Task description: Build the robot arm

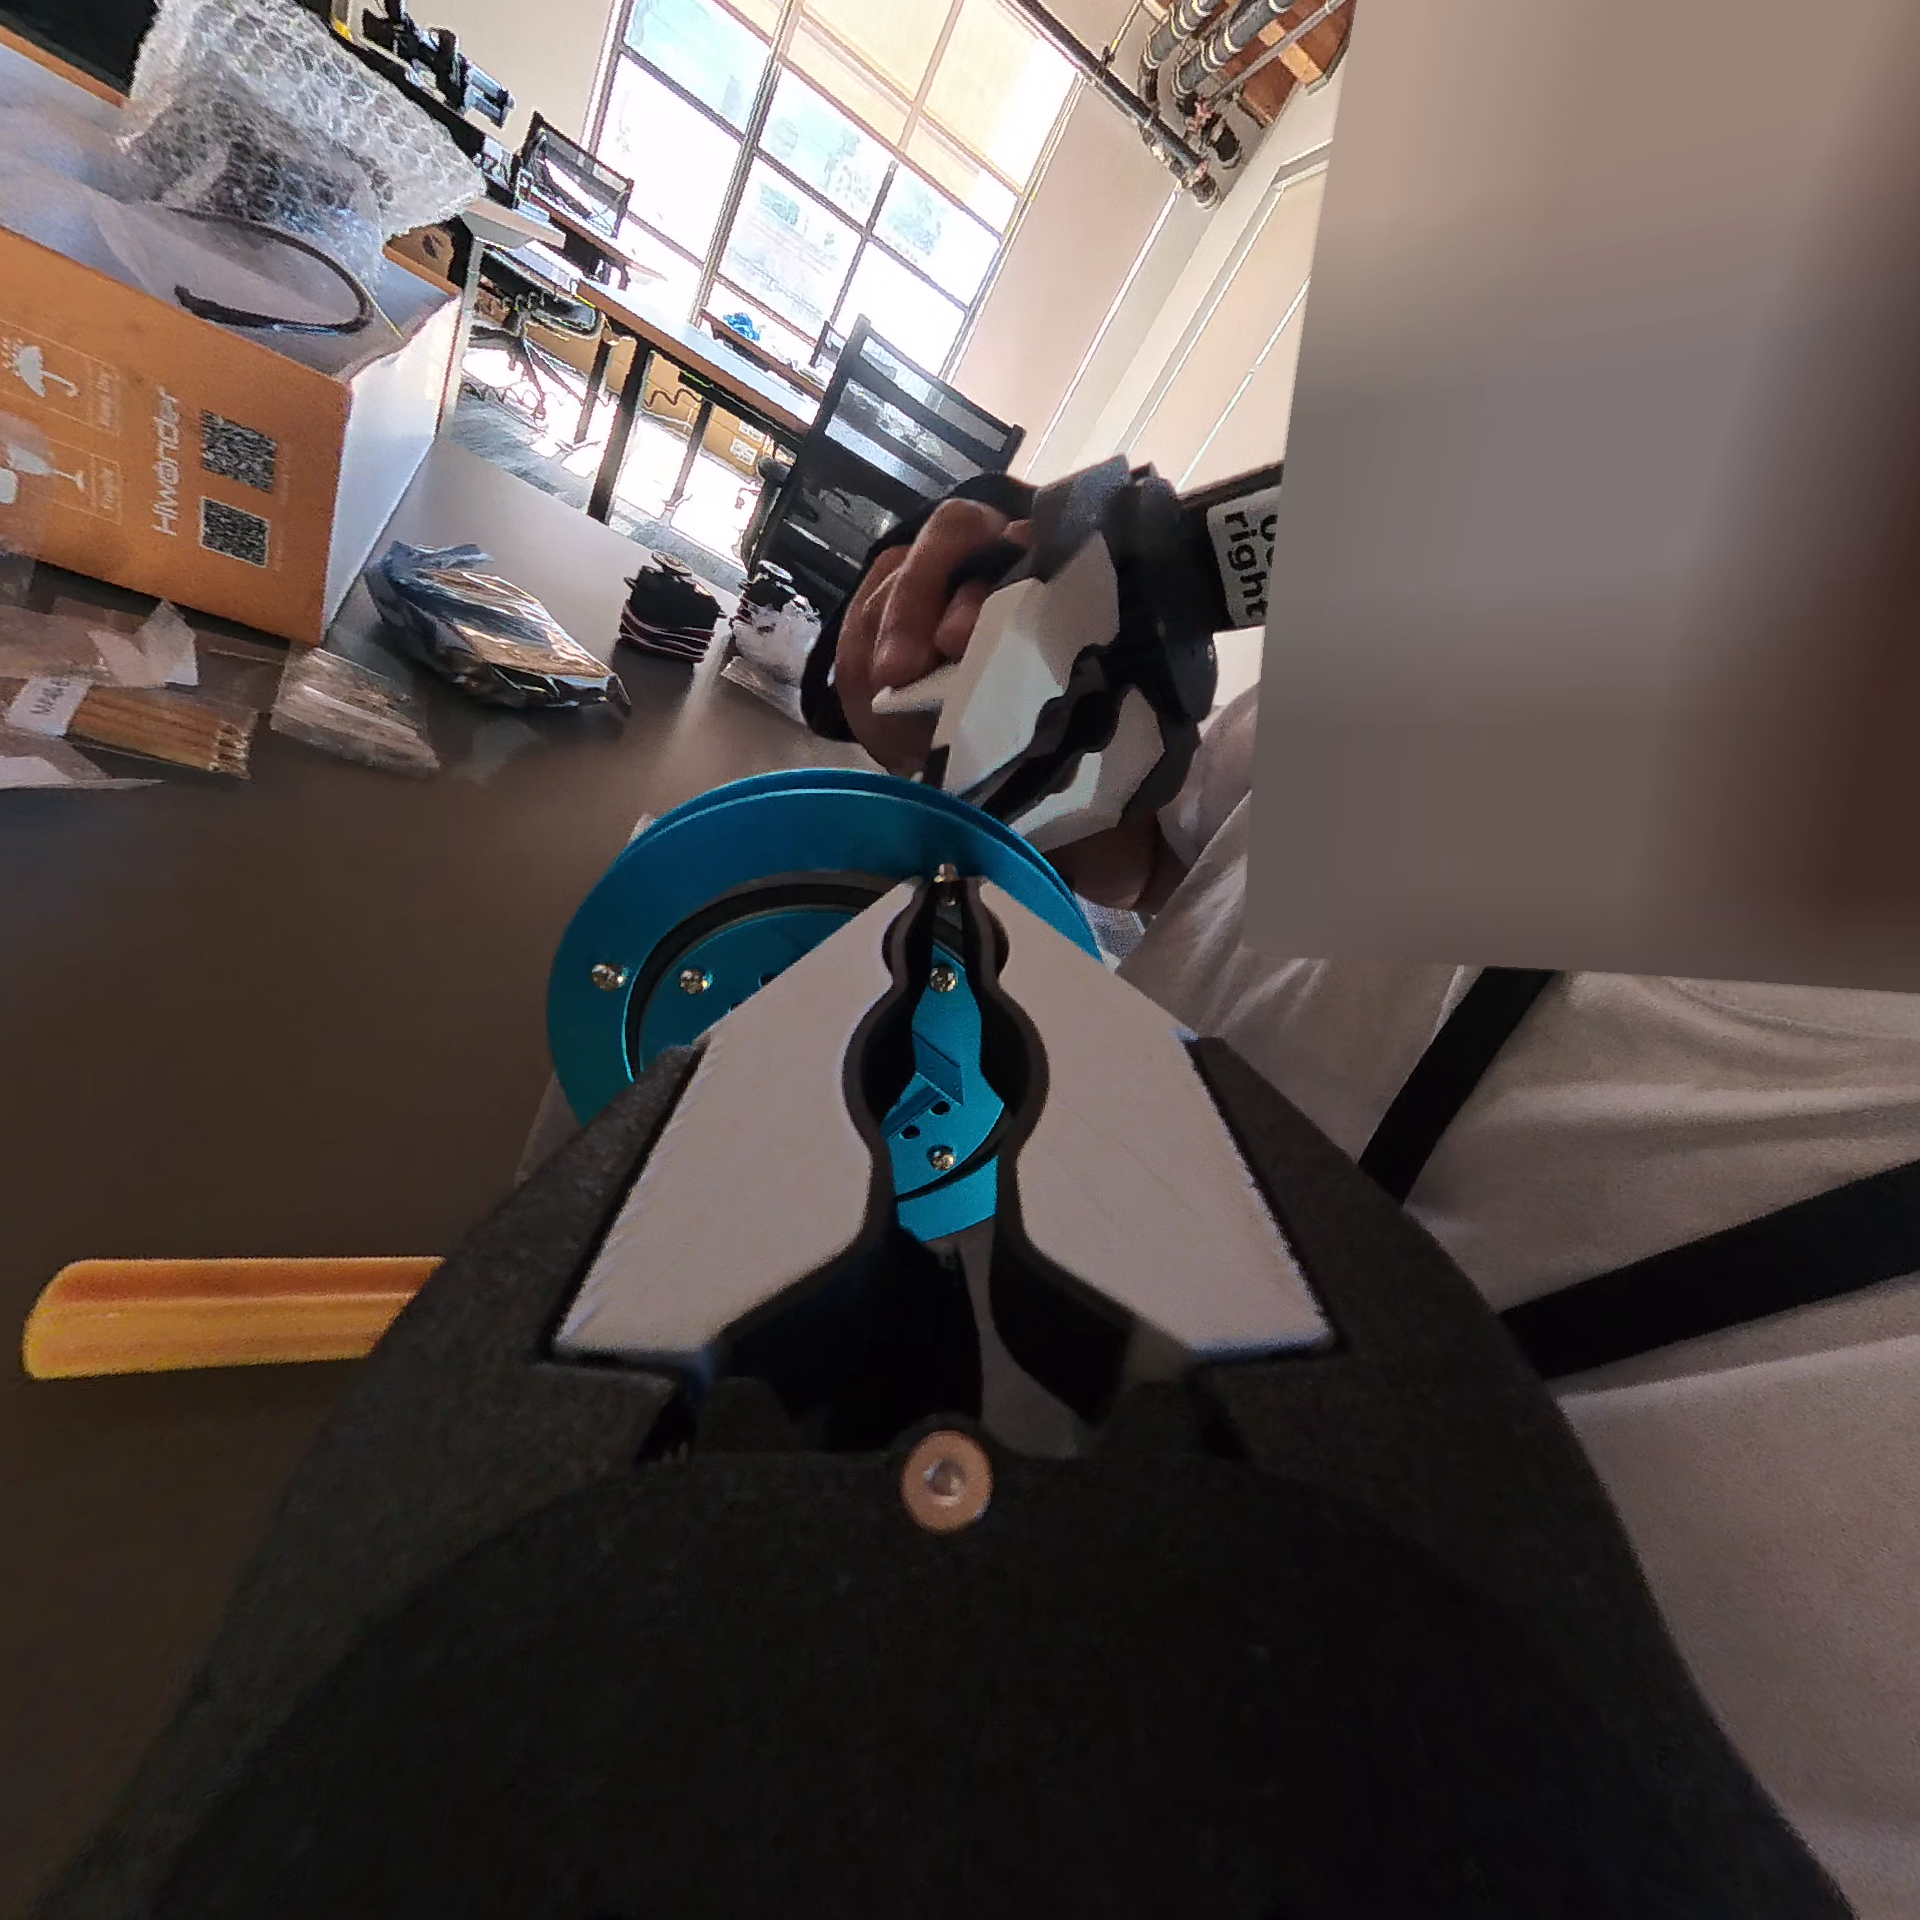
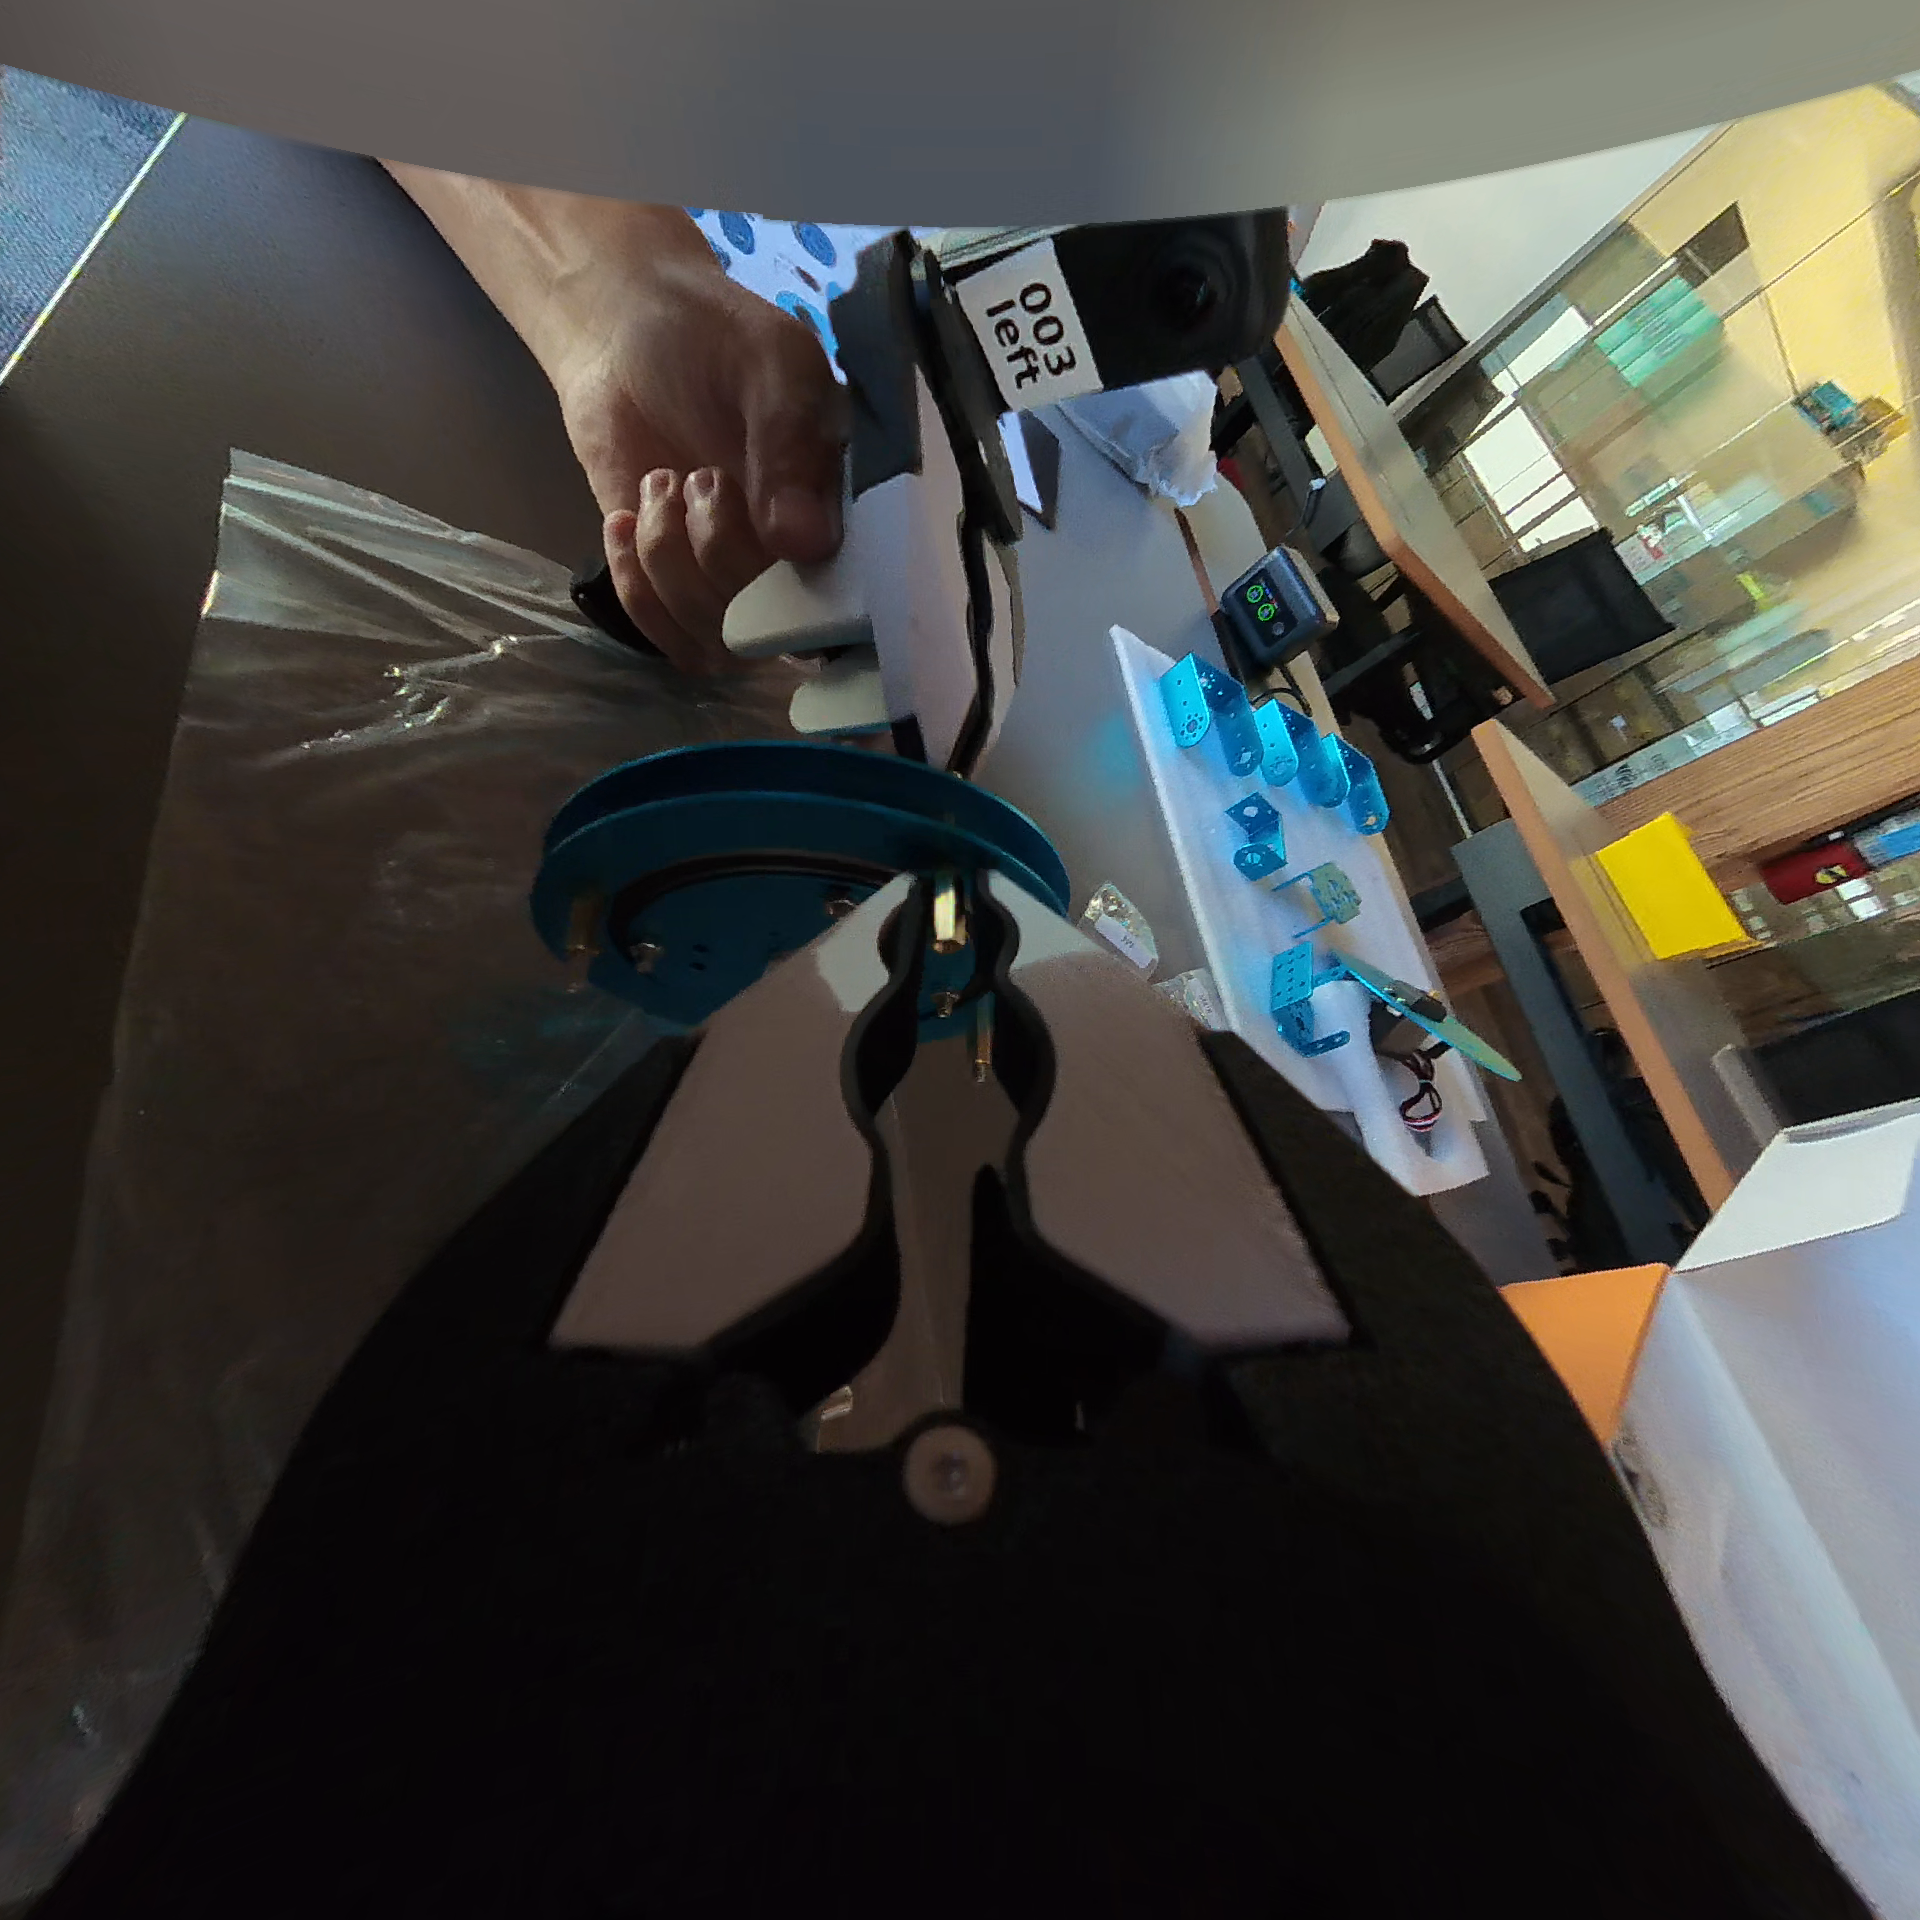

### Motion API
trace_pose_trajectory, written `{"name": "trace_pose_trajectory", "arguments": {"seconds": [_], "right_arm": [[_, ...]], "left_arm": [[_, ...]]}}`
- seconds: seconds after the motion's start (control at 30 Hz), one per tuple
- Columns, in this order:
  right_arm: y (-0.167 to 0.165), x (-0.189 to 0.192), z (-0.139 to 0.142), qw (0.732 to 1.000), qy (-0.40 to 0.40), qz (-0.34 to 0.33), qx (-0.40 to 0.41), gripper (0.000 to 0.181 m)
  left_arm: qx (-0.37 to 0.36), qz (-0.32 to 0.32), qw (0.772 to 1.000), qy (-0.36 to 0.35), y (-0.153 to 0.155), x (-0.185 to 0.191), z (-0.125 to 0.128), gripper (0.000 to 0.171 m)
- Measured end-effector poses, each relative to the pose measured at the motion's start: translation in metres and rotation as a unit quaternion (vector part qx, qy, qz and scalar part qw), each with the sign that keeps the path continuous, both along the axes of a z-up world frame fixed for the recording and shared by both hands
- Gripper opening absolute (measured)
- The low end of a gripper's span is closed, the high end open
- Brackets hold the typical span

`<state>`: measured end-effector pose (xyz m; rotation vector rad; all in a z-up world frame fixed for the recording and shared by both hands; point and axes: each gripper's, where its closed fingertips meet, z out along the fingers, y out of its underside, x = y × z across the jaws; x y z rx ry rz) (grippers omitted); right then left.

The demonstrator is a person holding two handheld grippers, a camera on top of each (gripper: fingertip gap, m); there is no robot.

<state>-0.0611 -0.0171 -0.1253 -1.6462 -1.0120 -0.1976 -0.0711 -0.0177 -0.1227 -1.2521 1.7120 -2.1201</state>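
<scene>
Left gripper [image 1: 943, 883] nearest in the left wrist view, white fingers [image 1: 748, 1122] drawn together to a narrow slit, tips pinching a small screw head on the rim of a blue round metal turntable assembly [image 1: 623, 935]: two stacked blue discs with a black ring between, silver screws on the face, a blue bracket block seen through the finger gap. The assembly is held up between both grippers above the dark table [image 1: 260, 987], tilted on edge. Right gripper [image 1: 940, 764] meets the same assembly from the far side, tips at the top rim, a hand [image 1: 914, 613] wrapped round its handle; person's white clothing with black straps on the right. In the right wrist view the right gripper [image 2: 940, 883] also has its fingers [image 2: 769, 1049] nearly closed, tips pinching a brass standoff [image 2: 948, 920] under the blue discs [image 2: 790, 821]; more brass standoffs stick out of the lower disc. Left gripper [image 2: 951, 774] comes in from above, held by a bare hand [image 2: 707, 457]. Just behind, a clear plastic sheet [image 2: 343, 748] lies on the table. Yellow-orange flat piece [image 1: 218, 1314] on the table left of the left gripper. Farther off: white foam tray [image 2: 1247, 935] with blue metal brackets [image 2: 1273, 743], a small device with a lit screen [image 2: 1273, 603], orange cardboard box [image 1: 156, 457] with bubble wrap [image 1: 281, 114] above it, small plastic bags [image 1: 488, 634], black servos [image 1: 675, 613]. Far back: desks, chairs, large window [image 1: 831, 187].
</scene>
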Motion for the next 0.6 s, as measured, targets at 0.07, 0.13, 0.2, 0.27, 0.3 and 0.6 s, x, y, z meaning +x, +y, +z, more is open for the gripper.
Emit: {"name": "trace_pose_trajectory", "arguments": {"seconds": [0.07,0.13,0.2,0.27,0.3,0.6], "right_arm": [[0.0003,0.0003,-0.0007,1.0,-0.015,-0.004,0.004,0.005],[0.0018,0.0016,-0.001,1.0,-0.02,-0.011,0.006,0.005],[0.002,0.002,-0.0013,1.0,-0.02,-0.011,0.009,0.005],[0.0029,0.0041,-0.0044,1.0,-0.024,-0.015,0.004,0.005],[0.0039,0.006,-0.0069,0.999,-0.029,-0.019,0.001,0.006],[0.0003,0.0016,-0.0098,0.996,0.042,-0.003,-0.076,0.004]], "left_arm": [[-0.002,0.003,1.0,0.0,0.0003,0.0006,0.0002,0.003],[0.007,0.006,1.0,-0.003,0.001,0.0008,0.0001,0.004],[0.014,0.008,1.0,-0.005,0.001,0.0007,0.0001,0.004],[0.012,0.006,1.0,-0.004,0.0004,0.0004,0.0002,0.003],[0.012,0.007,1.0,-0.004,0.0001,0.0005,0.0001,0.003],[0.106,0.027,0.993,-0.05,-0.0006,-0.0015,-0.0021,0.003]]}}
